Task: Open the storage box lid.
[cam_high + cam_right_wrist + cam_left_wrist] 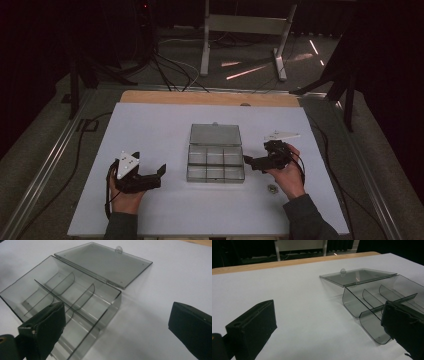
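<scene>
A clear smoky plastic box with several empty compartments sits mid-table, its lid lying open flat behind it. My left gripper rests to the box's left, pointing at it, jaws wide apart and empty. In the left gripper view the gripper frames bare table, with the box at the right. My right gripper hovers by the box's right side, open. In the right gripper view the gripper spans the near corner of the box, and the lid lies beyond.
A small metallic piece lies on the white table sheet near the right hand. A wooden table edge runs along the back. Cables and a metal stand sit on the floor beyond.
</scene>
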The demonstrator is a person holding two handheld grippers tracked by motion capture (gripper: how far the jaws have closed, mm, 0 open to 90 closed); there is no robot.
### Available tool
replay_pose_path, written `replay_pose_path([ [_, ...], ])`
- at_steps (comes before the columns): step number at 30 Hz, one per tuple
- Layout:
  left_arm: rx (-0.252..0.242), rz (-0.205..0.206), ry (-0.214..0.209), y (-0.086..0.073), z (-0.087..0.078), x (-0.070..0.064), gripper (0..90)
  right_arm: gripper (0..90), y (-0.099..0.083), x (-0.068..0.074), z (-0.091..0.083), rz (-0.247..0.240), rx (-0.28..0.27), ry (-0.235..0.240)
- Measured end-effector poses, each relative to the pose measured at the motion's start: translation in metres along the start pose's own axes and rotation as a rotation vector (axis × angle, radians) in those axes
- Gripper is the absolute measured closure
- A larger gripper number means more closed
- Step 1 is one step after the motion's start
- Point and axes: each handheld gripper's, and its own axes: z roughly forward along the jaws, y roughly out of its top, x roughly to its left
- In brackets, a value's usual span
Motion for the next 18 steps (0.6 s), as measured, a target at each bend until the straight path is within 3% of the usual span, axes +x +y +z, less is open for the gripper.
replay_pose_path([
  [18,-0.003,-0.006,0.003,0.000,-0.001,0.000,0.7,1.4,-0.024,-0.018,-0.031,0.034,0.007,-0.019],
])
